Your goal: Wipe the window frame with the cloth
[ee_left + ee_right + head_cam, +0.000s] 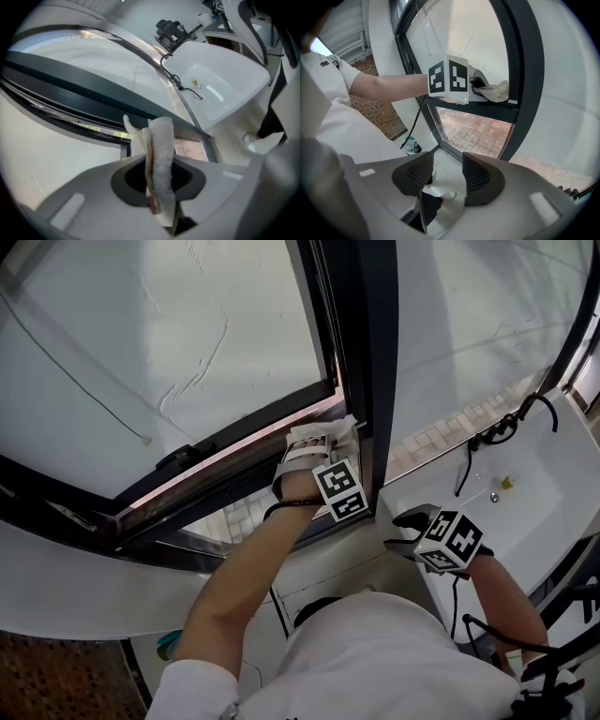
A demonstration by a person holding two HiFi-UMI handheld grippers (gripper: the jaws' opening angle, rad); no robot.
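While the left gripper (159,176) holds its jaws clamped on a folded white cloth (160,154), the cloth's free end lies on the lower rail of the dark window frame (361,352), right in the corner against the upright. The right gripper (447,178) hangs lower, well clear of the frame and near a white basin (548,474), its jaws narrowly apart with nothing between them
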